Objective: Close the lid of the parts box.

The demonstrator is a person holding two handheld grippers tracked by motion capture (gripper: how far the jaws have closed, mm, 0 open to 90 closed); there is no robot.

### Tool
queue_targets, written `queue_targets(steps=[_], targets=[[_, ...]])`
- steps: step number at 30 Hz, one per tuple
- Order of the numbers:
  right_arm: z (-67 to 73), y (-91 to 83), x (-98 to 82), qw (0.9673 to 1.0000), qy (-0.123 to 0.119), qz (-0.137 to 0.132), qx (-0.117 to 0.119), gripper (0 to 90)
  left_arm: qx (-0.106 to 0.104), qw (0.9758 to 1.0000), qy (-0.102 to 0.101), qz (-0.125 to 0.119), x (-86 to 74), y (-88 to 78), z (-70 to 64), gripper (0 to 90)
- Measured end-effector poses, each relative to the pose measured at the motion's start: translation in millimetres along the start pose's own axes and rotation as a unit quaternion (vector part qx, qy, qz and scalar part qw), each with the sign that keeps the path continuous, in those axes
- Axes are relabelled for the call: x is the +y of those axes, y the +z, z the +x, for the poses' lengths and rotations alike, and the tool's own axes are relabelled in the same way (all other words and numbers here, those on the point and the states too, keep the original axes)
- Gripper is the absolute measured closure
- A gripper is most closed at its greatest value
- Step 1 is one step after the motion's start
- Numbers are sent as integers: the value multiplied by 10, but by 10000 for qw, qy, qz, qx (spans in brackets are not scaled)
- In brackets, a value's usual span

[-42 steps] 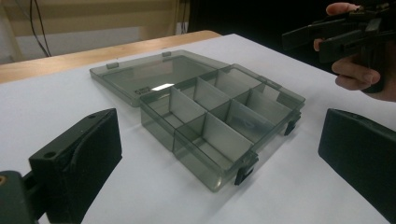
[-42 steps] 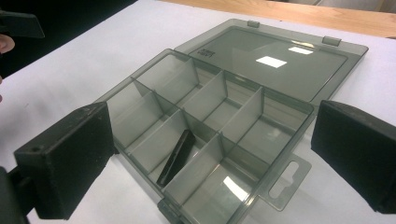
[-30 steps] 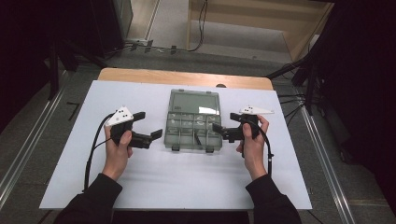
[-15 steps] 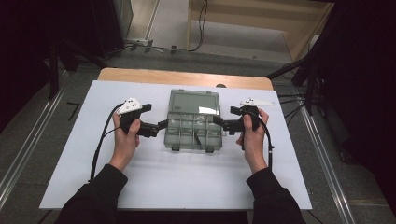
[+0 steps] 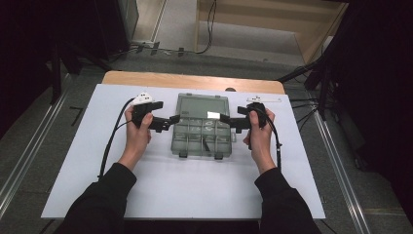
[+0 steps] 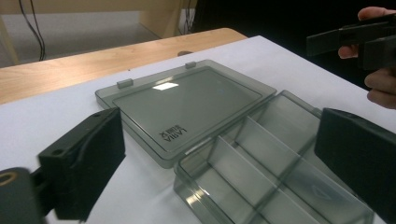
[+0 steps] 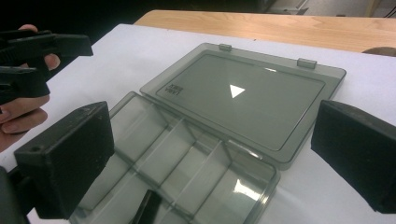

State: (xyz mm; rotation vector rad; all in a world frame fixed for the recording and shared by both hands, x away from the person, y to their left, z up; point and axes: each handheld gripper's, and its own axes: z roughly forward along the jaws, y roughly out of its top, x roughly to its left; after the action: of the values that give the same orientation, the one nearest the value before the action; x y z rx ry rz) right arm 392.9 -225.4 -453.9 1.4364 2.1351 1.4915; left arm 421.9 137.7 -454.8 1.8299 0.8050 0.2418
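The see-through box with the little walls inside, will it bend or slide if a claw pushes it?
The box looks like hard, thin plastic, so it probably stays stiff. It seems nearly empty, so likely light. On the smooth white table it may slide. Its open lid lies flat, so tipping seems unlikely.

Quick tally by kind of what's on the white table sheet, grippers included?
Grippers: 2, left gripper and right gripper, both open
Clear grey compartment box, lid laid open flat: 1
Small dark item in a box compartment: 1, kind unclear
Total: 4
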Motion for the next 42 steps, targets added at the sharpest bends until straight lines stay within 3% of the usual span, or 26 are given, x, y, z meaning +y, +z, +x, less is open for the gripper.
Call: queue_targets(steps=[6, 13, 19, 24, 31, 38, 42], targets=[[-89, 85, 58, 10000, 52, 49, 45, 0, 79, 9999, -134, 45, 52, 116, 92, 43], [-217, 185, 114, 9996, 241, 153, -44, 0, 63, 9988, -444, 203, 104, 255, 213, 65], [-324, 281, 141, 9985, 460, 272, 143, 0, 73, 9967, -765, 265, 130, 363, 294, 87], [-390, 356, 156, 9962, 681, 316, 433, 0, 39, 9942, -1003, 383, 116, 466, 331, 122], [-466, 462, 118, 9931, 984, 537, 337, 109, 56, 9897, -1296, 604, 56, 600, 363, 169], [-488, 548, 56, 9906, 1077, 801, -266, 228, 193, 9855, -1411, 924, -27, 707, 357, 266], [-483, 606, 11, 9884, 1087, 978, -414, 294, 238, 9838, -1447, 1027, -47, 741, 342, 305]])
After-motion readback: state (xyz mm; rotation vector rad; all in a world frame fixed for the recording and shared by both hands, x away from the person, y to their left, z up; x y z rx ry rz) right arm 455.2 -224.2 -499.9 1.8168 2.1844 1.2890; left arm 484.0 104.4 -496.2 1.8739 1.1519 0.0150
